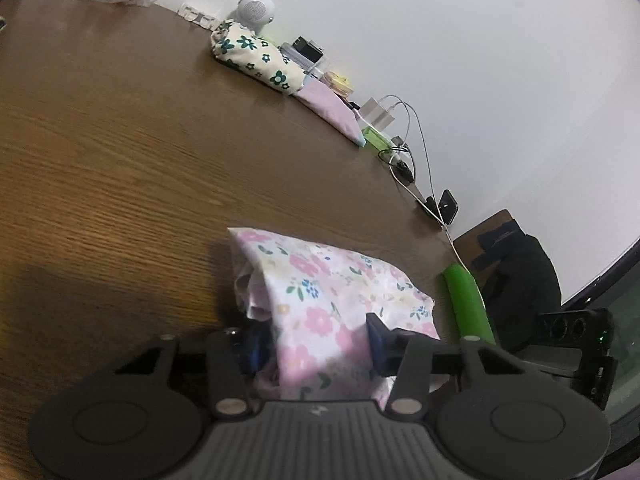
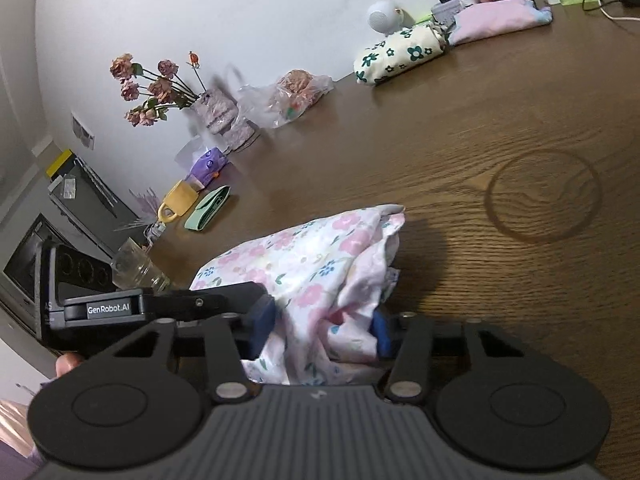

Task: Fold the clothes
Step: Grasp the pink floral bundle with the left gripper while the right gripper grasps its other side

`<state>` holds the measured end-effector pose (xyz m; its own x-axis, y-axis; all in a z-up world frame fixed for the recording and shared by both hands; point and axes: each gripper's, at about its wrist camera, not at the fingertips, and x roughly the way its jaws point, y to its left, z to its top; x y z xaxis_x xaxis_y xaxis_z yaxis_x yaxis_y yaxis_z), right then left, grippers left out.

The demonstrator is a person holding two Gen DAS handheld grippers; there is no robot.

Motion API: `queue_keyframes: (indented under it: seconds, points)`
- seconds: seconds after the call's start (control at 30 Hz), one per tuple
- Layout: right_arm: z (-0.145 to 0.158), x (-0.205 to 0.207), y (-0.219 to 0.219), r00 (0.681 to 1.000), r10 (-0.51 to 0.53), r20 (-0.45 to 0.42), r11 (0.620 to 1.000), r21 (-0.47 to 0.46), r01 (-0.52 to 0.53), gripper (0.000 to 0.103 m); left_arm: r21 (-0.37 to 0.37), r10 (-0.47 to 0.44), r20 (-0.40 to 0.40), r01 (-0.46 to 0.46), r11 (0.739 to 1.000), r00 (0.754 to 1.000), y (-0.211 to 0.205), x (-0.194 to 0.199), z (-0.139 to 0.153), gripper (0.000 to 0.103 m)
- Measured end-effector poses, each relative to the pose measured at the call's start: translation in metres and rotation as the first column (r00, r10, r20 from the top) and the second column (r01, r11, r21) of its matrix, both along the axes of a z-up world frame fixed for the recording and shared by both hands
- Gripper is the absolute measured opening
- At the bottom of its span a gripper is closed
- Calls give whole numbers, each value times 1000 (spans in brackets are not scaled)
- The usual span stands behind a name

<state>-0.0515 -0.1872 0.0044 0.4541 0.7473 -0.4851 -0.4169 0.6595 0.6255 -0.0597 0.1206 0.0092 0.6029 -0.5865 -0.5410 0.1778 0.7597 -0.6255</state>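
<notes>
Two black hand-held grippers, left gripper [image 1: 318,340] and right gripper [image 2: 322,330], are clamped, half-closed, on the soft, light pink floral cotton garment [image 1: 320,280]; bunched edges are best gripped.

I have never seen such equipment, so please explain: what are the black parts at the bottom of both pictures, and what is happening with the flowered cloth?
A person holds a two-finger gripper in each hand, each carrying a camera that looks along its fingers. One picture shows the left gripper, the other the right gripper. Both are closed on the same pink flowered garment, bunched on a brown wooden table. Two folded pieces, a green-flowered one and a plain pink one, lie near the wall.
</notes>
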Motion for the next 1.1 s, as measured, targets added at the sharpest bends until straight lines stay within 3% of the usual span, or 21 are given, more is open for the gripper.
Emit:
queue_keyframes:
  seconds: [0.13,0.23,0.33,0.47,0.63,0.83,1.1]
  points:
    - [1,1,-5,1000,-17,-14,1000,6,17,45,-18,13,-2,-13,1000,1000,7,1,1,59]
    - [5,-2,-9,999,-39,-1,999,-11,38,50,33,28,15,-29,999,999,11,-4,7,69]
    - [7,-3,-10,999,-44,7,999,-20,45,51,56,13,17,-14,998,1000,8,-7,10,69]
    - [4,-1,-7,999,-43,7,999,-19,43,49,76,-27,24,25,997,999,-4,-7,9,58]
    - [2,-2,-3,999,-39,21,999,-34,40,33,61,-32,6,32,998,999,-12,-5,4,37]
    - [0,-3,-13,997,-72,20,997,-2,72,24,50,-63,24,62,997,998,-24,-4,5,31]
    - [3,-9,-30,994,-104,38,994,-8,104,22,36,-102,28,101,994,994,-42,2,3,30]
